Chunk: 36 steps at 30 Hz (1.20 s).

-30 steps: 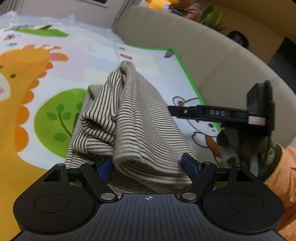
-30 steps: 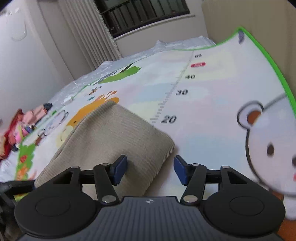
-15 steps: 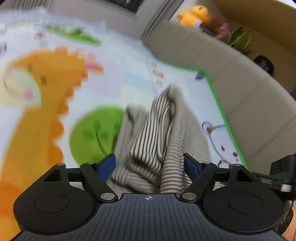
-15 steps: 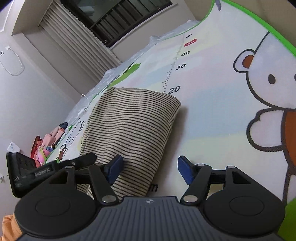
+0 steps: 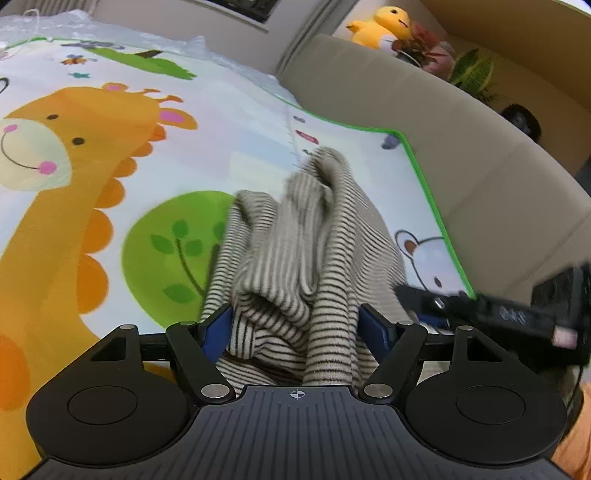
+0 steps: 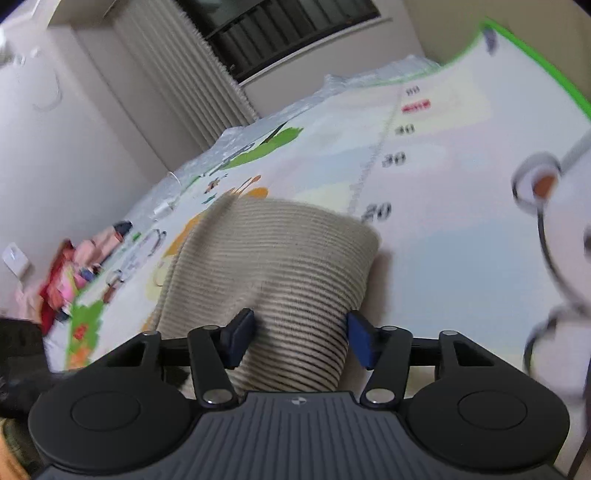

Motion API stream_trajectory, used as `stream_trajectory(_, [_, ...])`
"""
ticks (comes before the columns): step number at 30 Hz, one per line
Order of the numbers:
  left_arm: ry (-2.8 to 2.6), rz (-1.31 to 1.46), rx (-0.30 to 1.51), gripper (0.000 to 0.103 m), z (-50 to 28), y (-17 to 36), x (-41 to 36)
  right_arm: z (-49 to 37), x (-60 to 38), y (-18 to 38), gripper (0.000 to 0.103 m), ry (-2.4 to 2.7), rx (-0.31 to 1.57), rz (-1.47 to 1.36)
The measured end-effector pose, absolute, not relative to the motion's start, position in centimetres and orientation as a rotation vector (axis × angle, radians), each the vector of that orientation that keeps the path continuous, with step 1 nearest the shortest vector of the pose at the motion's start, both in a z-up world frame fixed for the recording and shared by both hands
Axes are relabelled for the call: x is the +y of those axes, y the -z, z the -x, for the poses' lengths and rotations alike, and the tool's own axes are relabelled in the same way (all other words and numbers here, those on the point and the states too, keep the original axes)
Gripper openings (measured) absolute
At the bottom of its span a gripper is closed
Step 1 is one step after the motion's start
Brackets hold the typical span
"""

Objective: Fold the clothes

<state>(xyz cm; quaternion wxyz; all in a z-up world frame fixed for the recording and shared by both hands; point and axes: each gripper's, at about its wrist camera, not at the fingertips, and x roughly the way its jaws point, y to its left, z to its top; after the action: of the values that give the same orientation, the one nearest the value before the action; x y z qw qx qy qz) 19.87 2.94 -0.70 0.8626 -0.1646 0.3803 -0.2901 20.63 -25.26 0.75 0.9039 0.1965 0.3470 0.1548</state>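
A beige garment with thin dark stripes [image 5: 306, 251] lies bunched in folds on a cartoon play mat [image 5: 110, 184]. My left gripper [image 5: 295, 328] is at its near end. Its jaws are closing, and the blue pads [image 5: 218, 328] touch both sides of the gathered cloth. In the right wrist view the same garment [image 6: 273, 251] looks smooth and rounded. It narrows where it passes between the pads of my right gripper [image 6: 301, 332], whose jaws are also closing and squeezing the fabric. The cloth's near edge is hidden under both grippers.
A beige sofa [image 5: 461, 147] runs along the mat's green edge, with a yellow plush toy [image 5: 384, 27] on top. The right tool's black body [image 5: 517, 314] sits close beside my left one. A pile of pink and red clothes [image 6: 74, 269] lies at the mat's far left.
Both pairs of pads have drawn in on the striped garment. The right gripper slid onto the cloth, which before lay only at its left pad. The garment looks more bunched in the left view.
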Motion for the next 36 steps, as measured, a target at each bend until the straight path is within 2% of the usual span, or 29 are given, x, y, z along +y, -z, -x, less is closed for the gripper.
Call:
stream_trajectory(7, [0.663,0.327,0.814,0.076,-18.4,0.5,0.5,-25.2,-23.6,-2.7,0.050,-0.324,0.721,-0.182])
stream_trajectory(14, [0.611,0.257,0.791,0.079,-17.0,-0.7,-0.2,-22.0,-22.3,-4.7,0.050,-0.295,0.616,-0.065])
stream_trajectory(19, [0.607,0.255,0.766,0.082,-16.5,-1.1,0.6,-18.4,-20.3,-5.9,0.060,-0.357,0.555,0.019])
stream_trajectory(24, [0.579,0.246,0.738,0.085,-16.2,-1.5,2.0,-16.8,-18.8,-7.0,0.060,-0.363,0.520,0.038])
stream_trajectory(27, [0.524,0.262,0.700,0.086,-16.3,-2.0,3.7,-16.4,-17.9,-7.6,0.071,-0.312,0.480,0.051])
stream_trajectory(29, [0.488,0.305,0.680,0.082,-16.8,-2.1,5.1,-16.1,-17.1,-7.5,0.071,-0.310,0.462,0.049])
stream_trajectory(31, [0.477,0.337,0.678,0.063,-17.4,-1.8,6.0,-15.9,-15.8,-6.8,0.071,-0.318,0.447,0.075])
stream_trajectory(33, [0.477,0.344,0.691,0.058,-18.1,-1.2,6.1,-15.9,-14.2,-5.8,0.071,-0.326,0.447,0.127])
stream_trajectory(36, [0.494,0.362,0.724,0.057,-18.5,0.0,5.7,-16.4,-12.3,-3.9,0.071,-0.316,0.475,0.179])
